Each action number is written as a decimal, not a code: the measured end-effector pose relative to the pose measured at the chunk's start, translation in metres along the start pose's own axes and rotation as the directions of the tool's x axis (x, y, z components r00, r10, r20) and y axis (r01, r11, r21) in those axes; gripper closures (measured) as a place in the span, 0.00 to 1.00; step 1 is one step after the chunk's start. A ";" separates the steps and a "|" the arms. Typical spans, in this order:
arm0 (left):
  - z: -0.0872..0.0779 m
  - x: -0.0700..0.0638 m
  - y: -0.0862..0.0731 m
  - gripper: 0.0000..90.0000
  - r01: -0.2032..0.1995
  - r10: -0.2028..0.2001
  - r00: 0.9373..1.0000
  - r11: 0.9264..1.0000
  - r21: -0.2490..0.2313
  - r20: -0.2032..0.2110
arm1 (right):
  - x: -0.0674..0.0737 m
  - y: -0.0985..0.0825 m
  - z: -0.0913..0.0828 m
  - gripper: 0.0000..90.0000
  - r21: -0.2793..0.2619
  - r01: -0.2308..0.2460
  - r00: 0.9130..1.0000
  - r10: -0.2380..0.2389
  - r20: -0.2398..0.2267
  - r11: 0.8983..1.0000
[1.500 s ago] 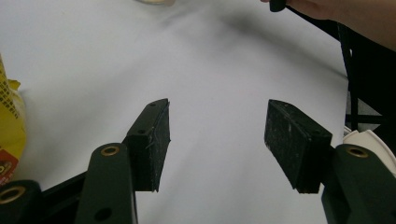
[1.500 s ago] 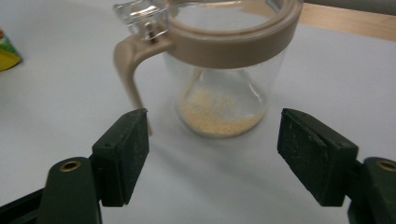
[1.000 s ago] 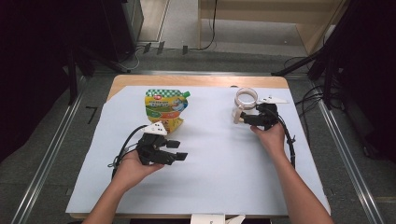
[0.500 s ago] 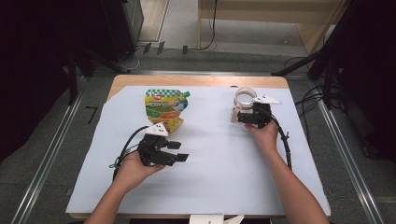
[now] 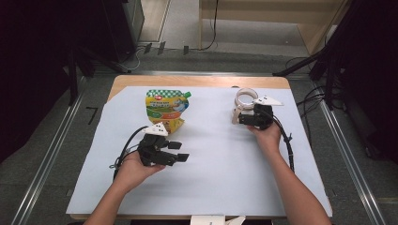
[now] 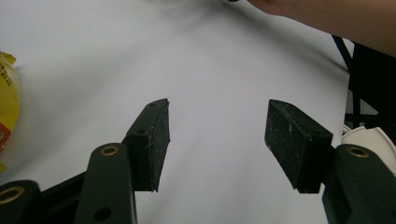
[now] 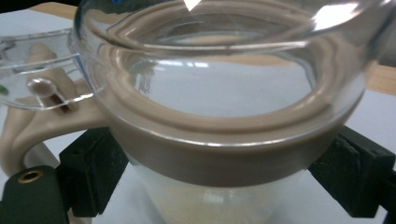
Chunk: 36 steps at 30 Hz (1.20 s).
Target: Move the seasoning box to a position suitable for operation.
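High view: surface (image 5: 281, 82) w/ white sheet (image 5: 211, 168) over wood top. Yellow-green spouted pouch (image 5: 165, 108) lies flat at approx. 11 o'clock from sheet centre. Left tool (image 5: 180, 151) at 8 o'clock, just below pouch, apart from it; jaws wide, nothing between, white sheet under them in left gripper view. Right tool (image 5: 234, 116) at 2 o'clock, jaws closed around clear glass jug (image 7: 219, 121) w/ beige band, handle and open clear lid, one pad each side. Jug upright on sheet.
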<state>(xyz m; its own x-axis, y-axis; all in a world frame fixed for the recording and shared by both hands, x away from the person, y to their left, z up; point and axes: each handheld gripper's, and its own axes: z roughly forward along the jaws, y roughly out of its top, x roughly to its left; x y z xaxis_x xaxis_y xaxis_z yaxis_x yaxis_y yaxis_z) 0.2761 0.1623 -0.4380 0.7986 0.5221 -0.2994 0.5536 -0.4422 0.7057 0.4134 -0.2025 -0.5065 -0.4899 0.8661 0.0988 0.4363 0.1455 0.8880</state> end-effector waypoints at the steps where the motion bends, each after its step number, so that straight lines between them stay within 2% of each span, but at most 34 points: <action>1: 0.000 0.000 0.000 0.46 0.000 0.000 1.000 1.000 0.002 0.001 | 0.002 0.001 -0.002 0.13 -0.004 0.008 1.000 -0.008 -0.004 1.000; 10: 0.000 0.003 0.002 0.45 0.004 -0.004 1.000 1.000 0.001 0.003 | 0.025 0.006 -0.030 0.13 -0.026 0.018 0.998 -0.020 -0.053 0.999; 13: 0.002 0.003 0.003 0.45 -0.007 0.007 1.000 1.000 0.012 0.001 | 0.035 0.006 -0.044 0.13 -0.034 0.014 0.996 -0.017 -0.082 0.999; 18: 0.005 0.002 0.006 0.45 -0.020 0.020 1.000 1.000 0.018 0.000 | 0.051 0.001 -0.062 0.13 -0.032 0.030 0.993 -0.033 -0.115 0.999; 19: 0.007 0.002 0.007 0.45 -0.025 0.025 1.000 0.999 0.022 -0.001 | 0.058 -0.002 -0.068 0.13 -0.023 0.043 0.991 -0.046 -0.127 0.999; 20: 0.007 0.002 0.007 0.45 -0.025 0.025 1.000 0.999 0.022 -0.001 | 0.058 -0.002 -0.068 0.13 -0.023 0.043 0.991 -0.046 -0.127 0.999; 22: 0.008 0.003 0.008 0.45 -0.027 0.027 1.000 0.999 0.026 0.001 | 0.065 -0.005 -0.072 0.13 -0.019 0.058 0.988 -0.060 -0.139 0.998; 28: 0.011 0.007 0.010 0.45 -0.023 0.023 1.000 0.999 0.024 0.008 | 0.084 -0.014 -0.077 0.13 -0.003 0.060 0.981 -0.060 -0.187 0.998; 33: 0.011 0.009 0.010 0.46 -0.027 0.027 1.000 1.000 0.012 -0.004 | 0.103 -0.020 -0.078 0.13 0.008 0.063 0.971 -0.060 -0.233 0.998; 36: 0.011 0.010 0.010 0.46 -0.026 0.026 1.000 1.000 0.014 0.005 | 0.116 -0.023 -0.077 0.13 0.007 0.082 0.963 -0.078 -0.256 0.997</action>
<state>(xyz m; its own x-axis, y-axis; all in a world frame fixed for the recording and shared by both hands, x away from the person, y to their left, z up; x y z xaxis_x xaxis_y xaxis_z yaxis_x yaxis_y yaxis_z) 0.2919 0.1554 -0.4409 0.8142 0.5063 -0.2842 0.5356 -0.4659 0.7043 0.2884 -0.1420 -0.4809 -0.6994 0.7006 0.1412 0.3998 0.2198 0.8898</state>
